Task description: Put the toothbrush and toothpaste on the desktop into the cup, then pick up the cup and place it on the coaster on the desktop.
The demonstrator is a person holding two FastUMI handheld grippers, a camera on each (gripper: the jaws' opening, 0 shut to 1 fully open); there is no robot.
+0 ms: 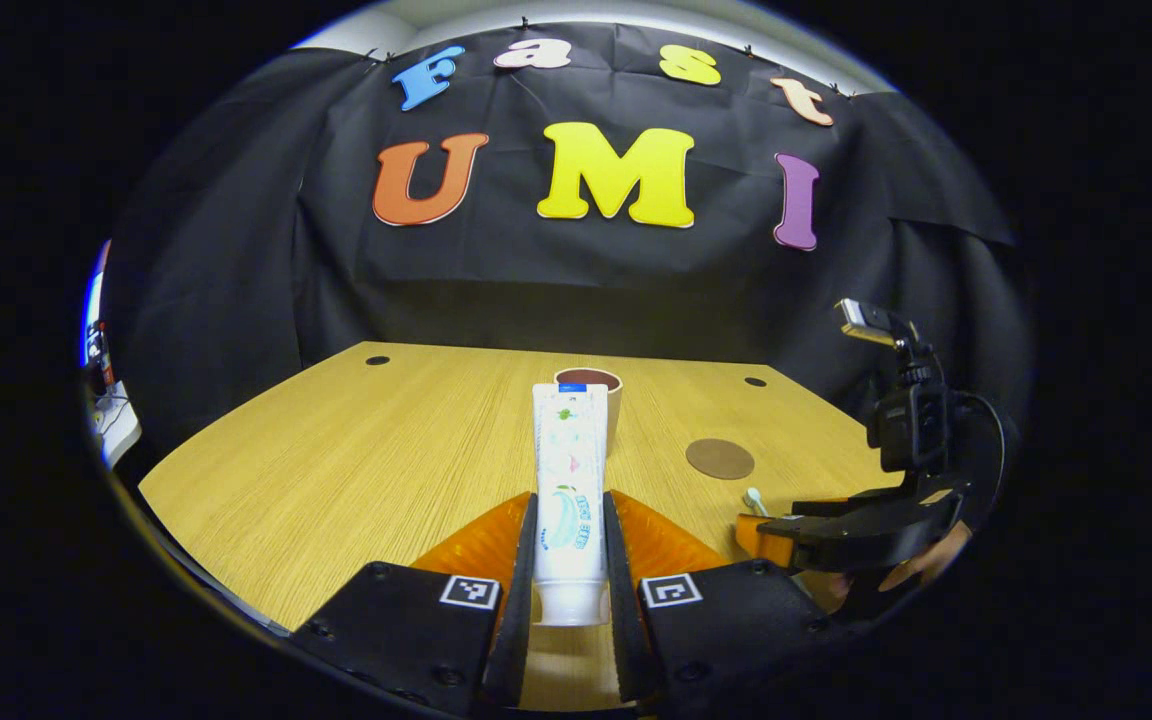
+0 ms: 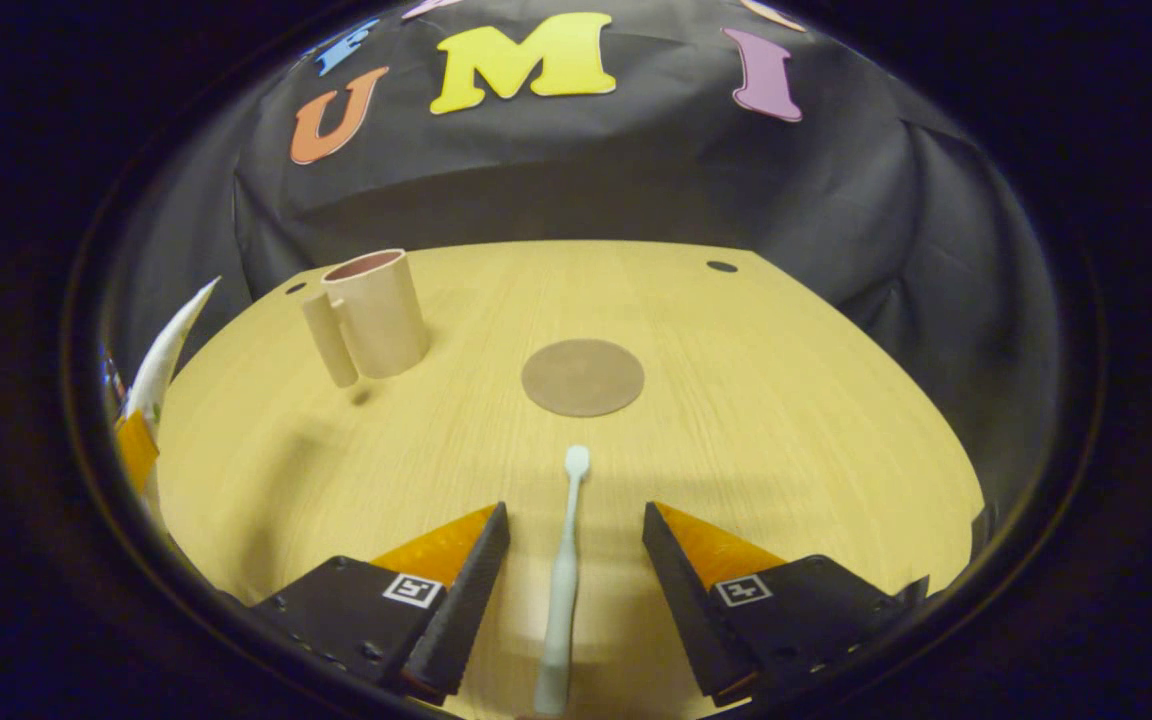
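Note:
My left gripper (image 1: 568, 500) is shut on a white toothpaste tube (image 1: 570, 470), cap end toward the camera and flat end pointing at the cup. The beige cup (image 1: 588, 382) stands upright just beyond the tube. A round brown coaster (image 1: 720, 458) lies to its right. In the right gripper view a pale toothbrush (image 2: 564, 560) lies flat on the table between the open fingers of my right gripper (image 2: 574, 510), head toward the coaster (image 2: 582, 377). The cup (image 2: 376, 312), with its handle, stands at the far left. The toothpaste tube (image 2: 171, 350) shows at the left edge.
The wooden table (image 1: 336, 450) has small dark holes near its far corners. My right gripper (image 1: 766, 535), with a hand on it, sits low over the table's right side in the left gripper view. Black cloth walls close in behind the table.

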